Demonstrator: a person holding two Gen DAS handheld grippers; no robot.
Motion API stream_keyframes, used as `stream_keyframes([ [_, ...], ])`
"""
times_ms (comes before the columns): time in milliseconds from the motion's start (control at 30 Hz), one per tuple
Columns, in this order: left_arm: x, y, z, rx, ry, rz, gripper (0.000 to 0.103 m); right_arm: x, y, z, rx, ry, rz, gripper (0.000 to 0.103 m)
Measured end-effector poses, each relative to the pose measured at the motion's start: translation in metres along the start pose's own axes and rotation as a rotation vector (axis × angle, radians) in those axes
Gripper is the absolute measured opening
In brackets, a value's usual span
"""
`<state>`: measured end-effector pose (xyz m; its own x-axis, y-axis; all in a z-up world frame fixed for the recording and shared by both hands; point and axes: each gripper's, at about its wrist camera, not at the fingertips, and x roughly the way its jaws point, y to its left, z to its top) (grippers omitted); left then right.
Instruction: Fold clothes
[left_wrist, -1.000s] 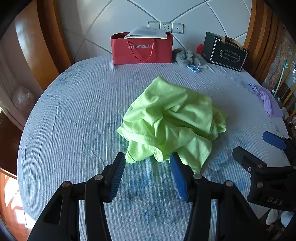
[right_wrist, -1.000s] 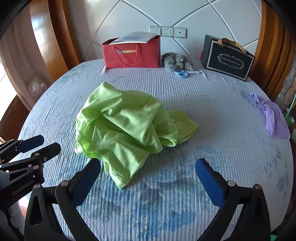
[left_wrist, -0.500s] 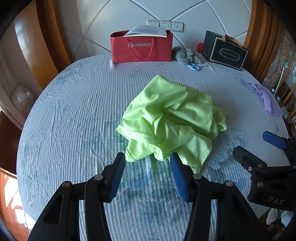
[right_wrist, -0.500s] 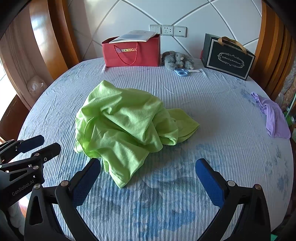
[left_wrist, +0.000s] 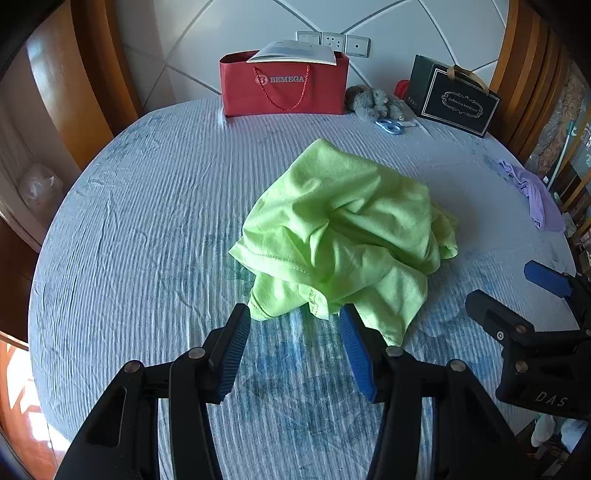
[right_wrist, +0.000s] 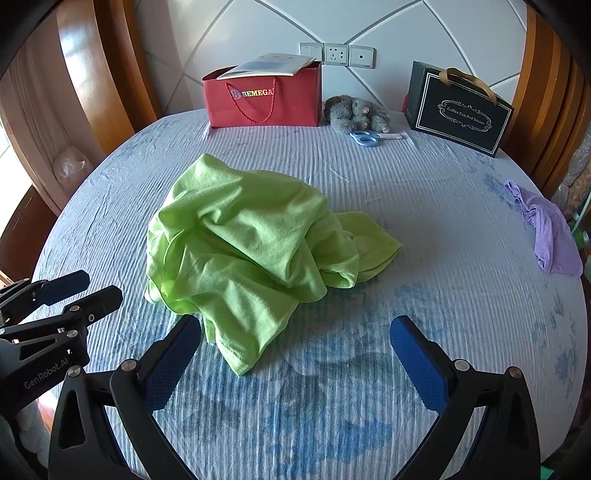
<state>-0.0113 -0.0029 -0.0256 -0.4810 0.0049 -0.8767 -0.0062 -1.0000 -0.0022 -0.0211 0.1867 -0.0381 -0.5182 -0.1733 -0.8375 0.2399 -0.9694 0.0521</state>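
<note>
A crumpled lime-green shirt lies in a heap in the middle of a round table covered with a blue-grey striped cloth. It also shows in the right wrist view. My left gripper is open and empty, its blue pads just short of the shirt's near hem. My right gripper is open wide and empty, at the shirt's near right corner. Each gripper shows at the edge of the other's view.
A red BEMEGA bag, a grey plush toy, blue scissors and a black gift bag stand along the far edge. A lilac garment lies at the right edge. Wooden chairs ring the table.
Both grippers have edged slightly forward toward the shirt. The shirt has not moved.
</note>
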Motion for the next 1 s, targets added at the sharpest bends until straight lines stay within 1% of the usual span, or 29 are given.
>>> stream_keyframes([
  [233,0.011,0.004,0.003,-0.01,0.023,-0.009,0.051,0.009,-0.001,0.003,0.001,0.022,0.0,0.103],
  [367,0.023,0.011,0.007,-0.018,0.037,-0.031,0.051,0.017,-0.006,0.008,0.009,0.031,0.016,0.103],
  [533,0.048,0.027,0.017,-0.036,0.052,-0.045,0.051,0.032,-0.021,0.022,0.044,0.027,0.077,0.103],
  [633,0.063,0.035,0.024,-0.044,0.062,-0.068,0.051,0.045,-0.027,0.033,0.057,0.032,0.111,0.103],
  [767,0.085,0.036,0.03,-0.037,0.087,-0.088,0.051,0.07,-0.033,0.044,0.083,0.071,0.174,0.102],
  [833,0.096,0.035,0.031,-0.027,0.097,-0.092,0.051,0.083,-0.034,0.046,0.089,0.101,0.195,0.096],
  [867,0.1,0.035,0.032,-0.022,0.1,-0.095,0.051,0.09,-0.033,0.047,0.087,0.114,0.204,0.083],
  [900,0.104,0.034,0.032,-0.017,0.101,-0.101,0.05,0.096,-0.032,0.048,0.083,0.131,0.213,0.073],
  [933,0.108,0.033,0.033,-0.011,0.101,-0.11,0.046,0.103,-0.03,0.048,0.08,0.148,0.222,0.07],
  [967,0.11,0.032,0.034,-0.007,0.104,-0.124,0.027,0.108,-0.029,0.048,0.076,0.162,0.233,0.064],
  [1000,0.111,0.031,0.035,-0.007,0.11,-0.14,0.01,0.114,-0.027,0.049,0.072,0.174,0.247,0.052],
])
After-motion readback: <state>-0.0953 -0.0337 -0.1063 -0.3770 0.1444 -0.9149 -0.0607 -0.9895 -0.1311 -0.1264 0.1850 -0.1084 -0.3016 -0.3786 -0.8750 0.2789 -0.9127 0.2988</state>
